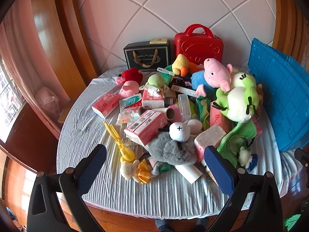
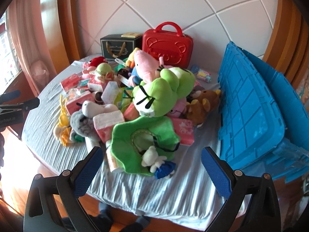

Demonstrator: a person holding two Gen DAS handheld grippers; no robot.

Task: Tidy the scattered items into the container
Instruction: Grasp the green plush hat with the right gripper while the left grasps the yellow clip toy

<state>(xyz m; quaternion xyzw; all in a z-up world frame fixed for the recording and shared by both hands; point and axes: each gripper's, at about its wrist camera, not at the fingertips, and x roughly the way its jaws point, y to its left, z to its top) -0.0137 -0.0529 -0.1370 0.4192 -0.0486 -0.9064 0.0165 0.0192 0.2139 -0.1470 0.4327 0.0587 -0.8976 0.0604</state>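
A heap of toys and tissue packs lies on a round table with a pale striped cloth [image 1: 154, 197]. A blue plastic crate [image 2: 256, 104] stands at the table's right edge, its lid raised; it also shows in the left wrist view [image 1: 280, 94]. My left gripper [image 1: 154, 160] is open and empty, hovering at the near edge before a grey plush [image 1: 170, 148] and a pink tissue pack [image 1: 144, 126]. My right gripper [image 2: 151, 163] is open and empty, just before a green lotus-leaf plush [image 2: 143, 135] with a small white toy [image 2: 152, 157].
A green frog plush [image 2: 164, 90], pink pig plush [image 1: 217, 73], brown bear [image 2: 204, 104] and yellow clip toy [image 1: 119, 143] lie in the heap. A red case [image 1: 199, 44] and black gift box [image 1: 147, 55] stand at the back by the wall.
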